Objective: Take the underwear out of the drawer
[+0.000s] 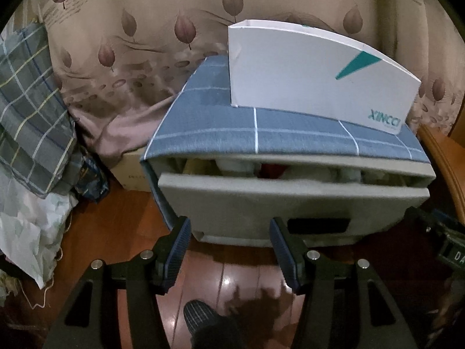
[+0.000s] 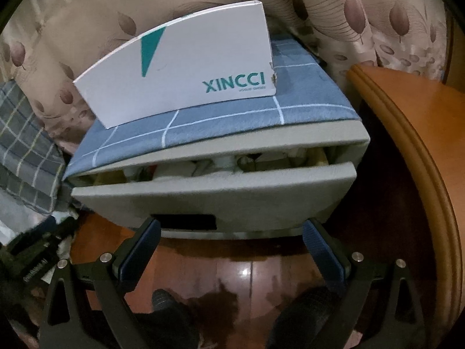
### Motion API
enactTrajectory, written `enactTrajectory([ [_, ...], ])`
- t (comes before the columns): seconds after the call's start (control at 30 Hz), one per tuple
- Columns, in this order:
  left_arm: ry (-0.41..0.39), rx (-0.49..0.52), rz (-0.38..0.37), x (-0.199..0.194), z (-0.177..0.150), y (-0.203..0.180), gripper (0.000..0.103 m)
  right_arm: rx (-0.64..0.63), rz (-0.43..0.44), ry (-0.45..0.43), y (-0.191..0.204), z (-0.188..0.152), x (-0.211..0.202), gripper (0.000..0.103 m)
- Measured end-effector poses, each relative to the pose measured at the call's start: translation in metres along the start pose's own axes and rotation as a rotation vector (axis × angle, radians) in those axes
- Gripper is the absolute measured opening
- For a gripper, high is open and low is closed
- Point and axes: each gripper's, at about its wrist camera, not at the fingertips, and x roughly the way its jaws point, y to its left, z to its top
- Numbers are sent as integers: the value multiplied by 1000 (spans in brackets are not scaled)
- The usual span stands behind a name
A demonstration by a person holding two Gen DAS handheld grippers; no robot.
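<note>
Grey fabric drawer (image 1: 290, 200) slightly open, crumpled clothes (image 2: 221, 164) inside, both grippers' fingers (image 1: 181, 247) spread, empty.

Drawer (image 1: 290, 200) contents mostly hidden behind its front panel and under checked lid (image 1: 261, 128); only blurred pale and red cloth (image 2: 221, 163) shows in gap, single garments not distinguishable. Small print under XINCCI on white box (image 2: 186, 67) unreadable. Wooden furniture (image 2: 421, 151) cut by right edge. Checked bedding (image 1: 26, 110) cut by left edge.
</note>
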Motion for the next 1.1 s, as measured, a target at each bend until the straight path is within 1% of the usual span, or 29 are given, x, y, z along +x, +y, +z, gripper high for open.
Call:
enactTrajectory([
  [0.2, -2, 3, -2, 24, 21, 0, 58, -92, -78, -31, 9, 20, 22, 97],
  [0.3, 7, 7, -1, 40, 31, -4, 58, -107, -98, -17, 11, 31, 37, 97],
  [0.33, 8, 9, -6, 44, 34, -5, 58, -99, -94, -1, 11, 34, 44, 97],
  [0.4, 7, 20, -6, 52, 38, -8, 58, -102, -116, 12, 12, 38, 53, 98],
  [0.53, 27, 44, 0, 68, 44, -13, 58, -121, -115, 6, 19, 43, 62, 98],
  [0.63, 42, 51, -6, 76, 41, -14, 58, -138, -117, 10, 24, 42, 70, 98],
  [0.73, 51, 47, -4, 81, 42, -14, 58, -117, -104, -4, 24, 45, 74, 99],
  [0.77, 66, 32, -15, 85, 43, -12, 58, -120, -110, 2, 24, 46, 76, 100],
  [0.83, 78, 25, -11, 90, 46, -11, 58, -113, -108, 6, 25, 49, 81, 100],
  [0.97, 97, 36, 1, 99, 47, -14, 58, -110, -104, 13, 30, 53, 87, 101],
  [1.1, 141, 49, 4, 106, 50, -18, 58, -108, -108, 51, 32, 60, 94, 102],
])
